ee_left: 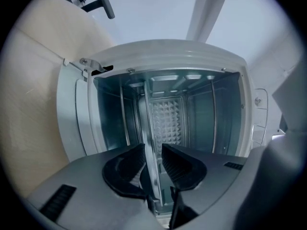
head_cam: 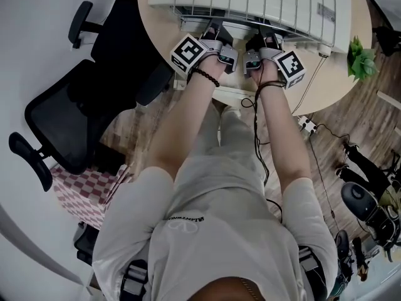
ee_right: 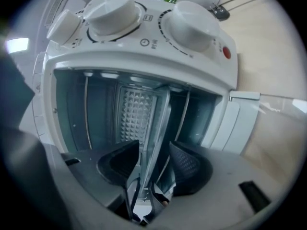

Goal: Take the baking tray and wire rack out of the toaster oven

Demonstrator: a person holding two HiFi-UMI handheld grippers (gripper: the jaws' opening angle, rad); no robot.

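Left gripper (ee_left: 153,159): the black jaws sit either side of the front lip of the thin grey sheet-metal baking tray (ee_left: 148,123). There's a slim gap left, so it's not pinching yet as far as I can see.
Right gripper (ee_right: 154,151): same deal, with the jaws wider apart and the lip between them, nothing clamped.
Where the tray is: inside the open white toaster oven (ee_right: 144,63), roughly mid-height. The oven stands on the round pale wooden table (head_cam: 326,83).
Wire rack: honestly can't pick it out from the tray, which I'm seeing edge-on.
Which way it points: both gripper views are rolled sideways (the knobs end up on top in the right one), so that upright strip is really a level tray imo. The front lip faces the person and the long axis runs across the oven mouth, side to side.
How it'll handle: guessing light, stiff, smooth metal, so slippery between the pads and easy to tip.
Where to grab: the front lip, one gripper each side of centre like they're lined up now. Squeeze firm and keep it flat coming out.
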